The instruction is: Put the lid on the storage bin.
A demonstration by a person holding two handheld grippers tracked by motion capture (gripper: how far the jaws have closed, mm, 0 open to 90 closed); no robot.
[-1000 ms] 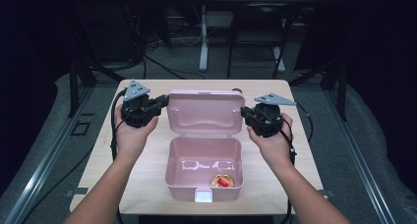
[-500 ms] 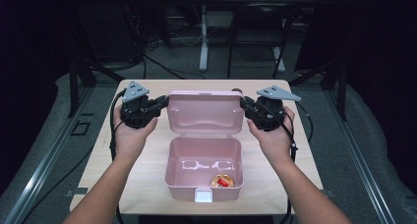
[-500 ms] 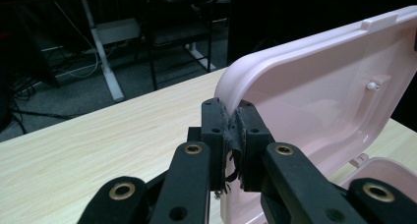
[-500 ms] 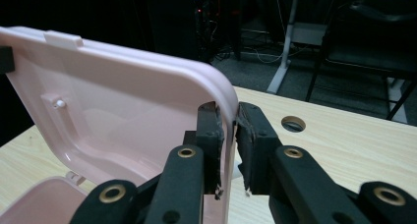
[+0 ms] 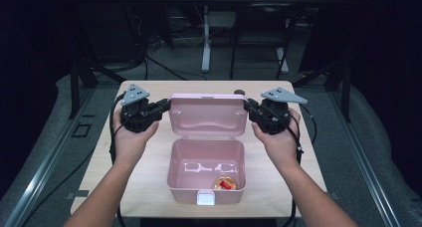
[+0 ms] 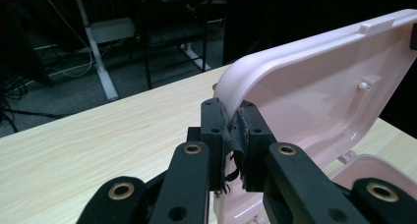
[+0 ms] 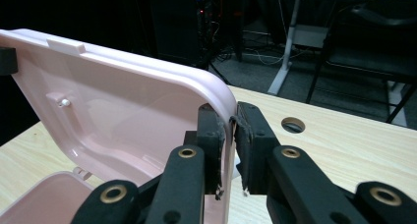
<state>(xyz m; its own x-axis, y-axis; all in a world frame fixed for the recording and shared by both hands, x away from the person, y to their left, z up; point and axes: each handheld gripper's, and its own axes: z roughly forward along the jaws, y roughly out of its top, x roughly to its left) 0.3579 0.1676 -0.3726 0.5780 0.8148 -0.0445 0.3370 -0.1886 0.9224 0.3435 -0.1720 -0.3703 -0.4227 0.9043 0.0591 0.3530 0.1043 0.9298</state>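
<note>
Tongs [image 6: 231, 135] on smooth pink lid [image 6: 314, 86]

Pink box [image 5: 206, 179], pink lid [image 5: 208, 115], pale wood-grain table [image 5: 149, 90].

Looks like a lab or recording studio setup: dark curtained surroundings, loose cables [image 5: 164, 70] all over the grey floor [image 5: 59, 112], a white desk frame [image 5: 206, 43] behind, metal rails [image 5: 37, 172] beside the wooden desk [image 5: 159, 137].

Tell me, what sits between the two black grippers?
The raised pink plastic lid; left gripper and right gripper pinch its side edges, seen in the high view.
</note>
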